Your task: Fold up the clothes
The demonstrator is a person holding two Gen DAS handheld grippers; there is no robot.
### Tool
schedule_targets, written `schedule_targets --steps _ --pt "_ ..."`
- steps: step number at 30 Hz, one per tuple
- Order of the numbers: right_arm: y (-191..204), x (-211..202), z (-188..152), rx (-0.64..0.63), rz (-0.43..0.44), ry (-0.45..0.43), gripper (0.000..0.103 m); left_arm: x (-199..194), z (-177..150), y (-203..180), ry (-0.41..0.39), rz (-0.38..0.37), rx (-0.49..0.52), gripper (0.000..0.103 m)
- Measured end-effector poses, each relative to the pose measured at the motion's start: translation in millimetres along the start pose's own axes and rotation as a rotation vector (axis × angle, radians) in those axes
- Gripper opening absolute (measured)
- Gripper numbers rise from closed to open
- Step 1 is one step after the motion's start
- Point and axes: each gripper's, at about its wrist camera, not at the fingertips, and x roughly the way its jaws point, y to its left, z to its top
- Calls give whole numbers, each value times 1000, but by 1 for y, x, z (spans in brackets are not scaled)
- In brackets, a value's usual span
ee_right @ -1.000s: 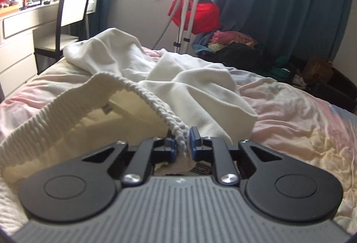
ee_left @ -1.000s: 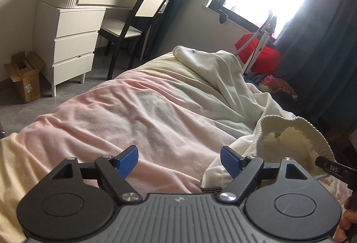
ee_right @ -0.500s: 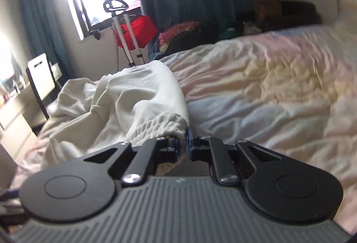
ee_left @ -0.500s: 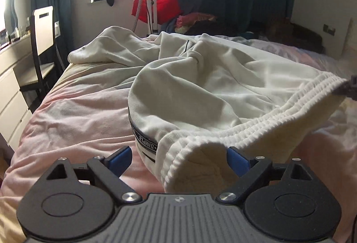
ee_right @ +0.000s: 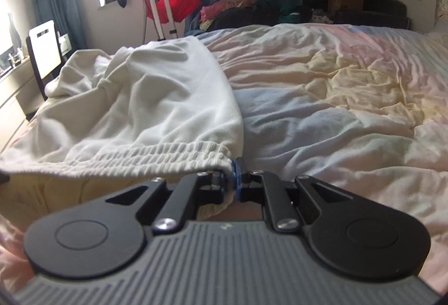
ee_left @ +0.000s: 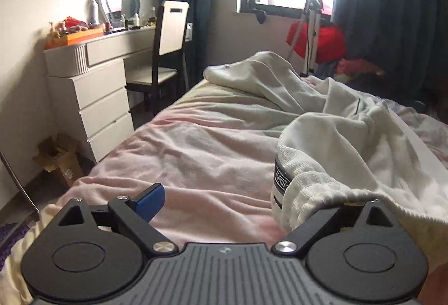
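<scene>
Left wrist view: left gripper (ee_left: 246,198) jaws spread wide and just been opening; blue left pad (ee_left: 149,200) over bare pink bedspread (ee_left: 196,153), right finger hidden under the ribbed waistband (ee_left: 310,193), no grip seen. White sweatpants (ee_left: 336,137) lie on the bed's right part, long axis running away toward the window. Dark band on the waistband reads partly "SIMPLE". Open bedspread to the left; bed edge near the white drawers (ee_left: 103,109).

Right wrist view: right gripper (ee_right: 236,183) pinched tight on the waistband's right corner (ee_right: 221,158). Sweatpants (ee_right: 140,97) stretch left and away; wide free bedspread (ee_right: 336,97) to the right.
</scene>
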Motion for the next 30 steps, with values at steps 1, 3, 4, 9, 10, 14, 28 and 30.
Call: schedule_targets --steps 1,3,4,9,10,14,28,30 --pt "6 3 -2 -20 3 13 11 -6 3 0 -40 29 12 96" --pt "16 9 -7 -70 12 41 11 -16 7 1 -104 66 16 96" --pt "21 13 -9 -96 16 56 11 -16 9 2 -102 67 13 97" --pt "17 4 -4 -85 45 85 14 12 -2 1 158 -4 33 91" --pt "11 -3 0 -53 81 82 14 15 -3 5 207 -48 11 91" --pt "-14 -32 15 75 226 52 14 14 -7 29 392 -299 -148 95" --pt "-69 22 17 535 349 85 82 28 -4 65 336 -524 -529 103" --pt "-57 43 17 480 292 107 82 43 -5 59 367 -522 -535 101"
